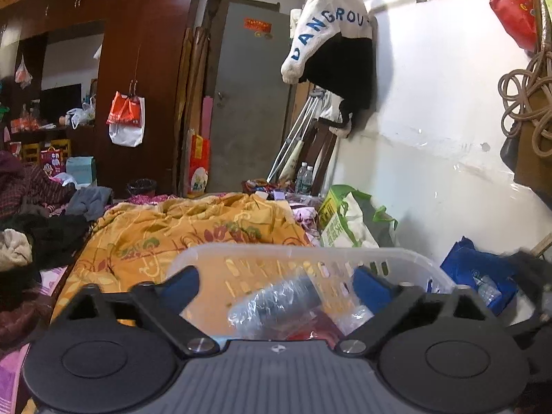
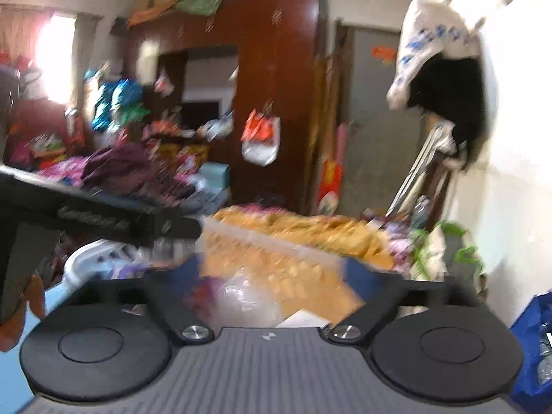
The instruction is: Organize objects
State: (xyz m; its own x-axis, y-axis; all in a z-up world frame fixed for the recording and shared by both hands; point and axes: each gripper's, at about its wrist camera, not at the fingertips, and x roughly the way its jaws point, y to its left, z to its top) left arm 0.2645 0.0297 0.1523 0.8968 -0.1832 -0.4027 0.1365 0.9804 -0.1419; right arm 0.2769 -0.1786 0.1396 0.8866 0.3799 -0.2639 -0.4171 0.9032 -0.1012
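Left wrist view: left hand-held gripper [image 1: 276, 284] is spread and empty, low centre, over the clear basket [image 1: 310, 258] on the bed [image 1: 155, 238], with bagged items [image 1: 276, 303] already inside. Right wrist view, blurred: right hand-held gripper [image 2: 276, 274] also spread, nothing pinched, same basket [image 2: 269, 241] at centre frame. Judging by clothes [image 1: 41, 234] piled at left, much is left.

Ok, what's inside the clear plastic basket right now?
The clear plastic basket holds a crinkled clear plastic bag wrapped around something dark, with something red beside it. The basket's bottom and whatever lies under the bag are covered, partly by the left gripper body.
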